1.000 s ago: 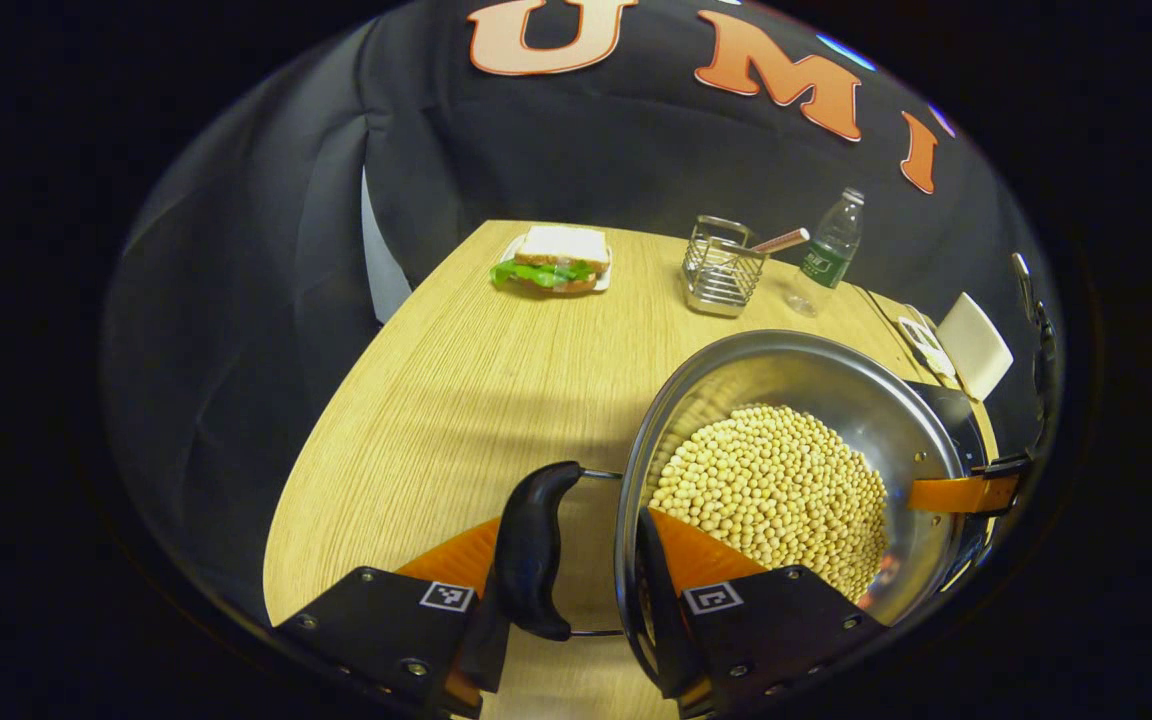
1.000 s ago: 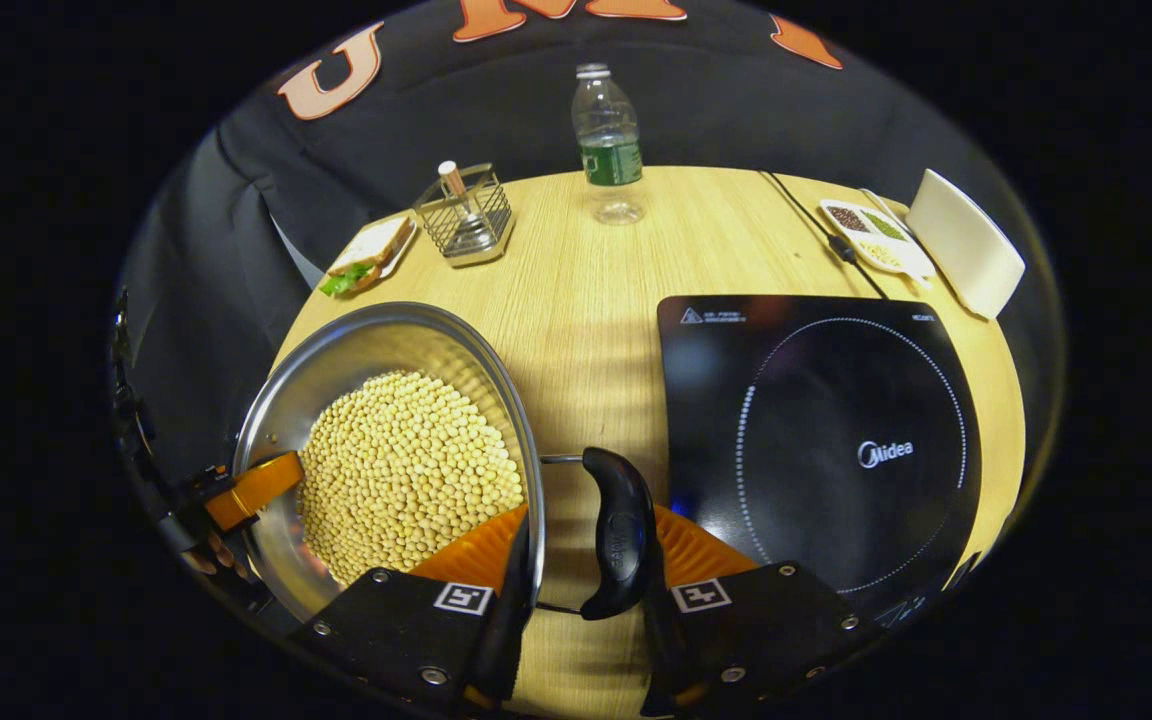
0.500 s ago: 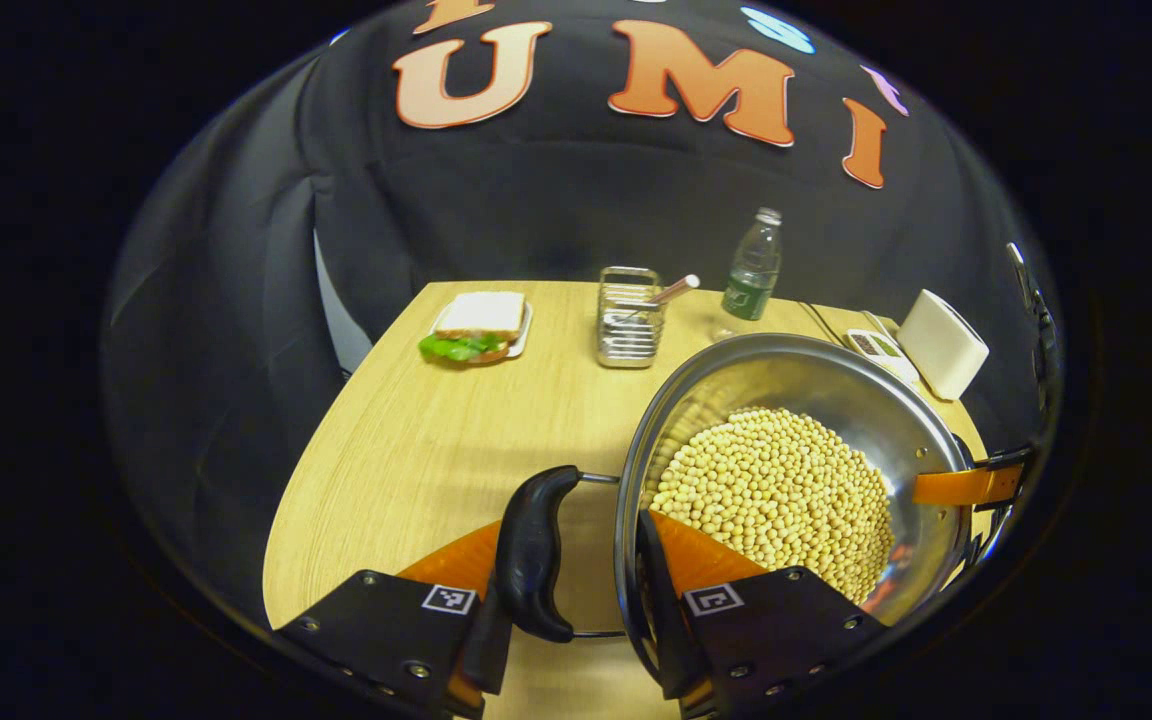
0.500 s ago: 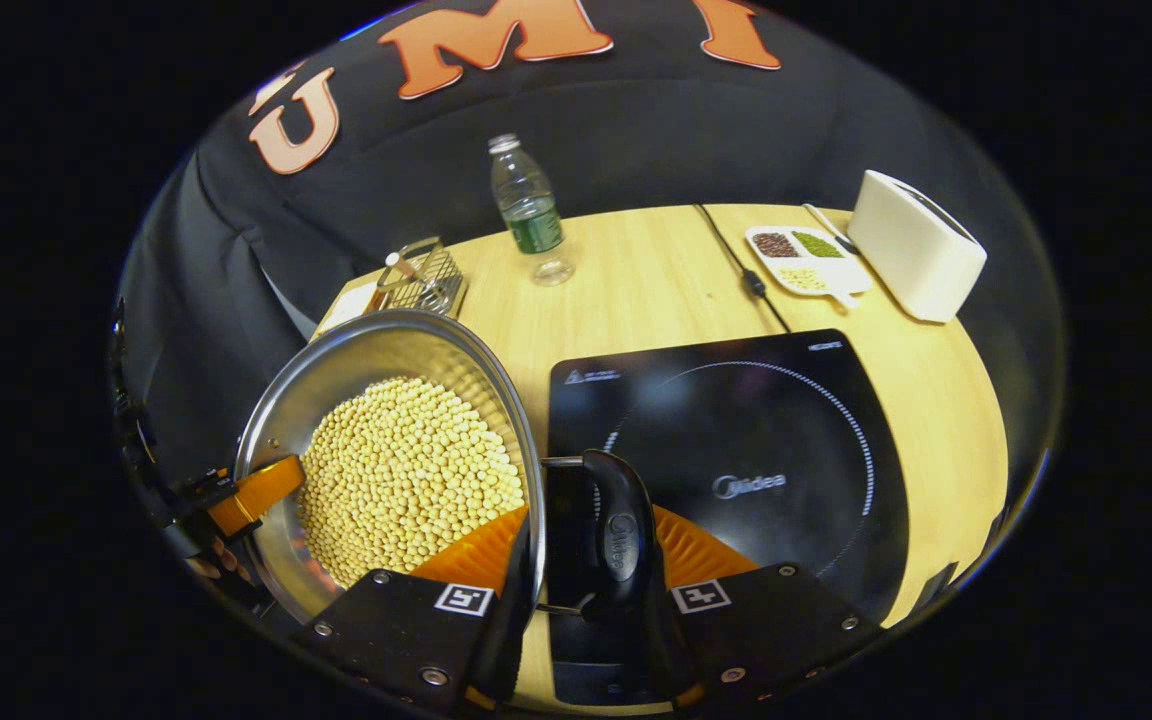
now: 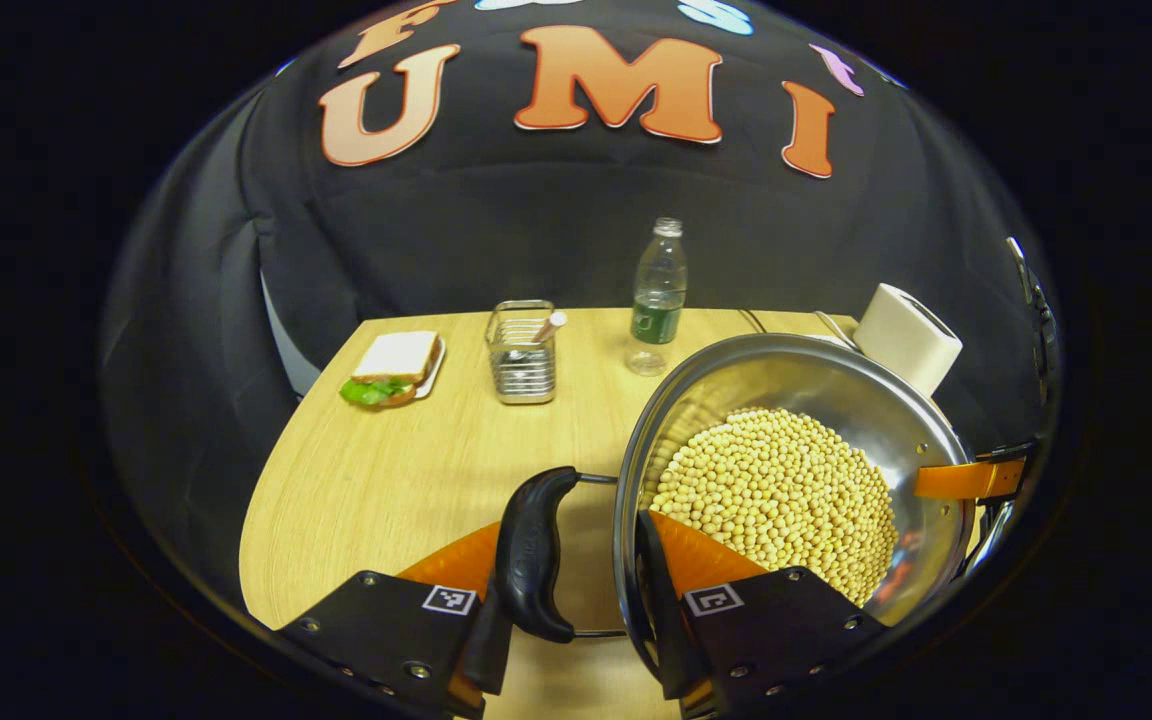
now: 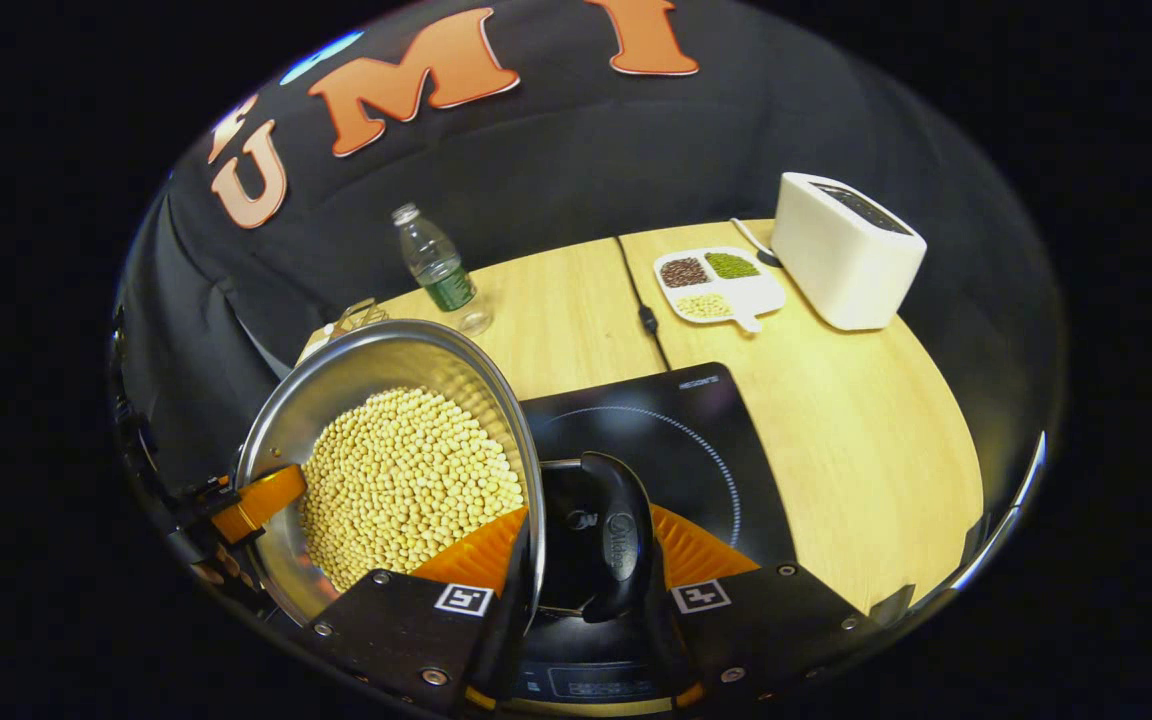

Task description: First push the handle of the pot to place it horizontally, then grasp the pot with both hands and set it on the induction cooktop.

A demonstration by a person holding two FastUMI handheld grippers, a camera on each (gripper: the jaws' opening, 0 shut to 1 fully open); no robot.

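The left gripper (image 5: 581, 580) was seen clamped on the pot (image 5: 836, 380), one finger tucked inside the rim against the wall and the other pressed on the outer side of the left handle (image 5: 528, 555), so the handle and rim were pinched between both fingers. Same deal on the other side: the right gripper (image 6: 581, 585) was closed on the right handle (image 6: 616, 550), with one finger inside the pot (image 6: 366, 360) and the other on the handle's outside. The pot was held up between the two, off the wood, and it was loaded with pale yellow beans (image 5: 776, 490) piled nearly to the sides. In the right gripper view the beans (image 6: 406, 480) were heaped the same way, and the far gripper's finger could be spotted hooked over the opposite rim. The induction cooktop (image 6: 676, 420) was found right under the right handle and partly under the pot, though whether the pot was fully above it couldn't be told. Further out, the wooden table (image 5: 396, 470) was dotted with the usual stuff: a sandwich on a plate (image 5: 391, 365), a wire holder (image 5: 523, 350) with a stick in it, and a water bottle (image 5: 658, 295) standing upright near the back edge. In the right gripper view a divided dish of grains (image 6: 718, 283) was set beside a white boxy appliance (image 6: 846, 250), and a black cord (image 6: 641, 310) was run from the back edge of the table toward the cooktop.
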